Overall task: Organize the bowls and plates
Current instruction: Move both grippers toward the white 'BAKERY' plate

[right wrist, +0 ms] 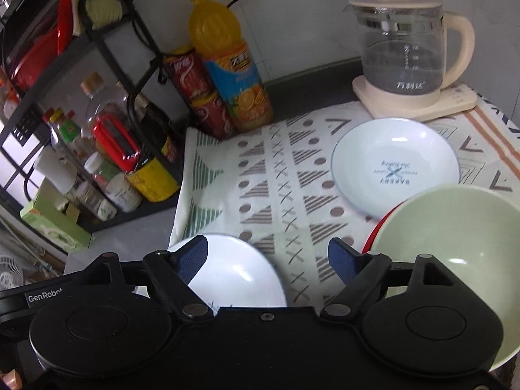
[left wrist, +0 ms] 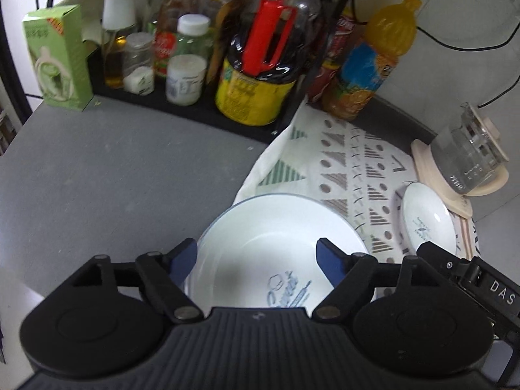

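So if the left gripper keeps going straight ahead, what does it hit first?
Most likely the large white plate with blue print: the open left gripper already brackets it. Whether the fingertips clear its rim is unclear.

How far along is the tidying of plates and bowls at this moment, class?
Barely begun. Done: only the green bowl sits nested on a red dish. In hand: nothing; the left gripper hovers open over the large white plate, and the right gripper is open too. Left: that plate and the small white plate lie apart on the patterned cloth, unstacked.
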`<state>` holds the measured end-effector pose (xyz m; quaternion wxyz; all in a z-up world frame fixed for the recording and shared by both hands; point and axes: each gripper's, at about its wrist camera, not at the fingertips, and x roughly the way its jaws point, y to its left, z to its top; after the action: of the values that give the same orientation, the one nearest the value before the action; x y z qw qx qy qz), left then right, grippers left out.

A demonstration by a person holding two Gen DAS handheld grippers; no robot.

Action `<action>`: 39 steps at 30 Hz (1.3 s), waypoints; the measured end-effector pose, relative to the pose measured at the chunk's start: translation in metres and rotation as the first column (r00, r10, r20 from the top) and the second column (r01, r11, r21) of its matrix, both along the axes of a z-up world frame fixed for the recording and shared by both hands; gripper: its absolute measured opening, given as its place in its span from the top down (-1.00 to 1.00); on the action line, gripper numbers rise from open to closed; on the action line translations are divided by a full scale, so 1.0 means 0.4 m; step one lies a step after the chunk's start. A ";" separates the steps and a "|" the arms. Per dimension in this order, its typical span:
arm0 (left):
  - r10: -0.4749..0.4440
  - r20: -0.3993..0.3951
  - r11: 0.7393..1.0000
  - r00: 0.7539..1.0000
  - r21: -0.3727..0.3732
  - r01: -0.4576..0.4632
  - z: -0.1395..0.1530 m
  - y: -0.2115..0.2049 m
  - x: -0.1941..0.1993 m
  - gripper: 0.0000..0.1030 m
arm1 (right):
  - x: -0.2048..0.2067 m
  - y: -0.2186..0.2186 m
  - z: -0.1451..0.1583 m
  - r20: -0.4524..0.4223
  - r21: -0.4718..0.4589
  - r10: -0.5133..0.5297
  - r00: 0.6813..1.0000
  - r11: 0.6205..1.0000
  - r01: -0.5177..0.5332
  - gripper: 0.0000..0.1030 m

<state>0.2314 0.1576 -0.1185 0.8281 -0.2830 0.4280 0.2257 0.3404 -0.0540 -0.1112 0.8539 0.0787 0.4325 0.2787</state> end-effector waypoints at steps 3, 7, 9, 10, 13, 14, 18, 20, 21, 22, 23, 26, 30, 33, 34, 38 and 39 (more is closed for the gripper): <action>-0.021 0.012 1.000 1.000 0.008 0.021 0.016 -0.008 0.033 -0.60 | 0.024 -0.012 0.014 0.001 0.005 -0.020 1.000 1.000 0.020 -0.66; -0.060 0.022 0.998 0.998 0.010 0.059 0.028 -0.022 0.081 -0.60 | 0.053 -0.035 0.034 0.003 0.010 -0.051 0.999 0.999 0.051 -0.72; -0.079 0.027 0.997 0.996 0.010 0.079 0.030 -0.031 0.109 -0.60 | 0.070 -0.048 0.040 -0.001 0.009 -0.070 0.998 0.997 0.070 -0.73; -0.091 0.029 0.996 0.995 0.007 0.091 0.030 -0.034 0.125 -0.60 | 0.079 -0.056 0.042 -0.009 0.011 -0.079 0.997 0.997 0.079 -0.73; -0.131 0.034 0.991 0.991 -0.005 0.131 0.030 -0.051 0.169 -0.60 | 0.099 -0.073 0.051 -0.003 0.001 -0.100 0.995 0.995 0.100 -0.74; -0.143 0.036 0.990 0.989 -0.010 0.144 0.029 -0.057 0.185 -0.60 | 0.106 -0.079 0.053 0.001 -0.005 -0.108 0.994 0.994 0.108 -0.74; -0.185 0.036 0.982 0.982 -0.030 0.187 0.025 -0.080 0.242 -0.60 | 0.143 -0.114 0.048 -0.011 -0.011 -0.165 0.986 0.986 0.165 -0.74; -0.204 0.035 0.978 0.978 -0.033 0.205 0.023 -0.090 0.268 -0.60 | 0.160 -0.128 0.044 -0.010 -0.021 -0.193 0.981 0.981 0.193 -0.74; -0.216 0.034 0.975 0.976 -0.038 0.217 0.020 -0.095 0.282 -0.60 | 0.169 -0.136 0.043 -0.010 -0.023 -0.205 0.979 0.979 0.205 -0.74; -0.228 0.033 0.972 0.973 -0.047 0.230 0.016 -0.099 0.297 -0.60 | 0.177 -0.144 0.041 -0.011 -0.025 -0.219 0.976 0.976 0.218 -0.73; -0.239 0.032 0.969 0.971 -0.057 0.240 0.012 -0.103 0.311 -0.60 | 0.185 -0.151 0.039 -0.013 -0.027 -0.231 0.973 0.973 0.231 -0.73; -0.271 0.027 0.960 0.962 -0.062 0.272 0.002 -0.117 0.351 -0.60 | 0.207 -0.168 0.029 -0.022 -0.036 -0.266 0.964 0.964 0.265 -0.72; -0.326 0.024 0.942 0.945 -0.072 0.327 -0.014 -0.134 0.403 -0.60 | 0.233 -0.184 0.004 -0.047 -0.051 -0.306 0.951 0.952 0.303 -0.62; -0.362 0.026 0.929 0.932 -0.078 0.362 -0.026 -0.146 0.440 -0.60 | 0.251 -0.198 -0.013 -0.066 -0.053 -0.337 0.939 0.941 0.334 -0.56; -0.372 0.027 0.925 0.928 -0.079 0.373 -0.030 -0.149 0.451 -0.60 | 0.257 -0.202 -0.017 -0.067 -0.056 -0.346 0.936 0.938 0.342 -0.54; -0.404 0.017 0.910 0.914 -0.088 0.404 -0.054 -0.160 0.499 -0.59 | 0.287 -0.223 -0.037 -0.085 -0.070 -0.383 0.920 0.923 0.378 -0.45; -0.412 0.013 0.907 0.911 -0.092 0.411 -0.062 -0.162 0.511 -0.58 | 0.295 -0.228 -0.044 -0.093 -0.072 -0.392 0.915 0.919 0.387 -0.40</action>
<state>0.4357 0.0929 -0.1431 0.8416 -0.2238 0.4908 0.0268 0.4583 -0.1452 -0.1288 0.8698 0.1559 0.4598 0.0873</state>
